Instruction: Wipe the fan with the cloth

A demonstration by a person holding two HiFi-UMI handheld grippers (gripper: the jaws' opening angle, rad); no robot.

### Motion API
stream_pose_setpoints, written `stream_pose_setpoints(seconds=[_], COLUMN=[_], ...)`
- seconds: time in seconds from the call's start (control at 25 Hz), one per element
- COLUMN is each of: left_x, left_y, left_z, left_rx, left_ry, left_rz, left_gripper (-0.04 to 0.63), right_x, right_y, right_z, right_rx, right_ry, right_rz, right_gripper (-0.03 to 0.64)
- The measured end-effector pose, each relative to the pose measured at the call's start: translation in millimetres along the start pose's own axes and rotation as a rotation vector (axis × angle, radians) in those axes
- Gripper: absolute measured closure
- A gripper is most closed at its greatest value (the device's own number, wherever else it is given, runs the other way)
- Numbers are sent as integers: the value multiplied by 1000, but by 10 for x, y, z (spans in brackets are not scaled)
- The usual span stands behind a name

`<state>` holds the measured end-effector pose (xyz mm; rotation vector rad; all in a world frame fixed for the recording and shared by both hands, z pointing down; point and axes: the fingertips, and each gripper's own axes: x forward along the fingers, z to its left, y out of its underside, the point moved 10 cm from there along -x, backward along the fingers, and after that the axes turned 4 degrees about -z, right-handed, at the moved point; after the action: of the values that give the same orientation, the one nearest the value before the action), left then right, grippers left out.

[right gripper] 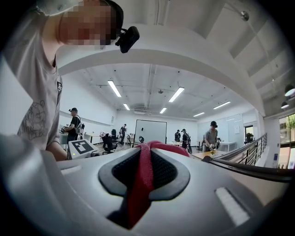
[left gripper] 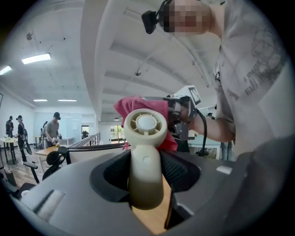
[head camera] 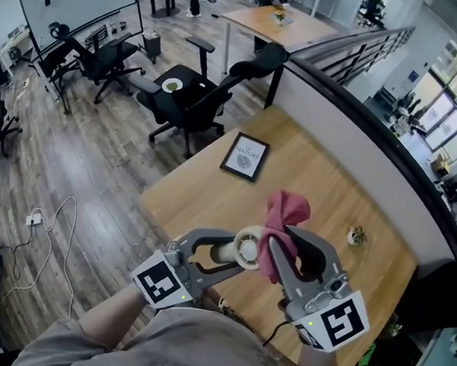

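Fan and cloth meet in mid-air above the near edge of the desk in the head view, close in front of the person. The left gripper has the fan by its handle, which runs roughly level toward the right gripper, with the round head at the far end. The cloth hangs against the right side of that head and looks to be touching it, so the right hand is the one placed to wipe.

From the left gripper view, the fan stands straight ahead, its handle rising out from between the fingers. They are part open and clamped on the handle's two sides. The head's round face turns back toward this camera. The cloth shows behind the head and around its edges, with the right gripper just beyond.

From the right gripper view, the fingers are almost together, pinching a fold of the cloth that runs up the middle. The fan itself is not visible here.
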<state>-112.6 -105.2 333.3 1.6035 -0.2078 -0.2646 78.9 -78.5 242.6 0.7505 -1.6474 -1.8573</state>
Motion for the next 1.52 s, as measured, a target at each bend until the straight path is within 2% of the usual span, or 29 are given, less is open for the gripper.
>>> stream_pose_setpoints(seconds=[0.16,0.24,0.36,0.44,0.56,0.6,0.68,0.8,0.96,1.16,1.32,1.44,1.52], left_x=[22,21,-12,-43,-106,-128,-161,-160,-155,-150,-86,-65,-51], left_y=[2,13,72,128,173,182,205,210,197,203,176,266,310], left_z=[-40,-38,-8,42,155,187,228,225,194,64,7,-13,-18], left_rx=[115,147,122,67,-46,-66,-58,-57,-63,19,117,146,161], left_ry=[103,98,36,-21,-115,-140,-159,-148,-103,-23,-19,-52,-75], left_rz=[11,30,78,109,116,120,137,138,125,158,225,286,314], left_gripper=[407,405,405,405,405,405,405,405,407,407,407,407,407], right_x=[74,125,152,150,156,158,164,185,180,92,169,283,382], right_y=[53,79,85,82,116,145,223,295,240,192,177,208,233], right_z=[-62,-74,-4,87,244,310,460,573,439,246,284,441,574], right_rx=[85,108,57,6,-39,-53,-76,-71,-25,-2,-102,-250,-387], right_ry=[-26,-25,-5,-6,-51,-74,-112,-112,-60,-12,-11,3,1], right_rz=[-3,10,41,59,102,123,169,184,152,121,204,318,371], right_gripper=[554,554,554,554,554,554,554,554,554,554,554,554,554])
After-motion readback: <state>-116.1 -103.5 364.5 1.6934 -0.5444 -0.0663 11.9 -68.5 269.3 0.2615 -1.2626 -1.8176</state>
